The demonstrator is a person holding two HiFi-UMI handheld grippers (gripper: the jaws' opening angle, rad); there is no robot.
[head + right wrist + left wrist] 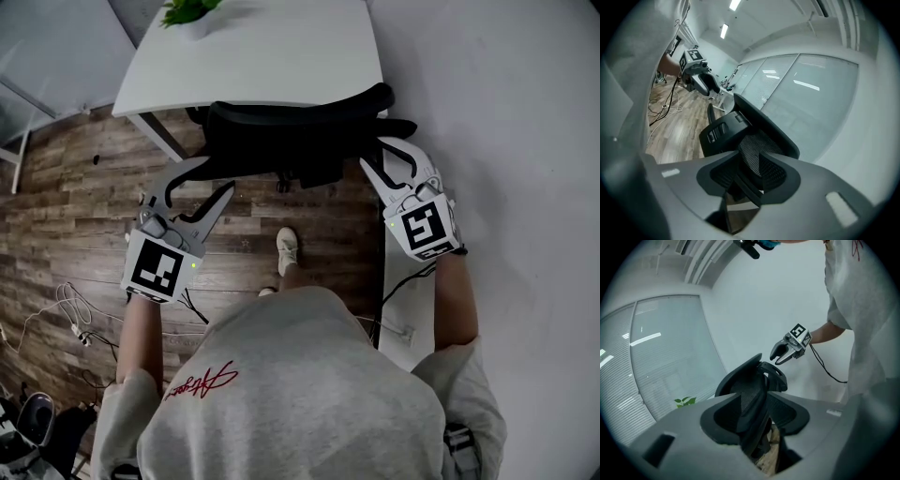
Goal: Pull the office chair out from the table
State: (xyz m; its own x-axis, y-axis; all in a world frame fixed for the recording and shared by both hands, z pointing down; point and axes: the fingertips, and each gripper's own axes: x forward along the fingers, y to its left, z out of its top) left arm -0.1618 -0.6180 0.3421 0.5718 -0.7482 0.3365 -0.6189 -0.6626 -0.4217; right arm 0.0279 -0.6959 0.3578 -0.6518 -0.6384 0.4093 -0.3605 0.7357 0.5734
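**Head view.** The office chair point(300, 127) is shown from behind, pushed against the near edge of the white table point(281, 56). The long axis of its backrest runs left to right, and its seat faces the table. The left gripper point(214, 176) and right gripper point(375, 155) are held at the backrest's two ends.

**Left gripper view.** The mesh backrest edge is framed between spread jaws and is not pinched.

**Right gripper view.** The opposite edge is framed between parted jaws in the same way.

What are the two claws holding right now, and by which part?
Nothing yet. The left claw and right claw stand open at the black mesh office chair's backrest, not gripping it.
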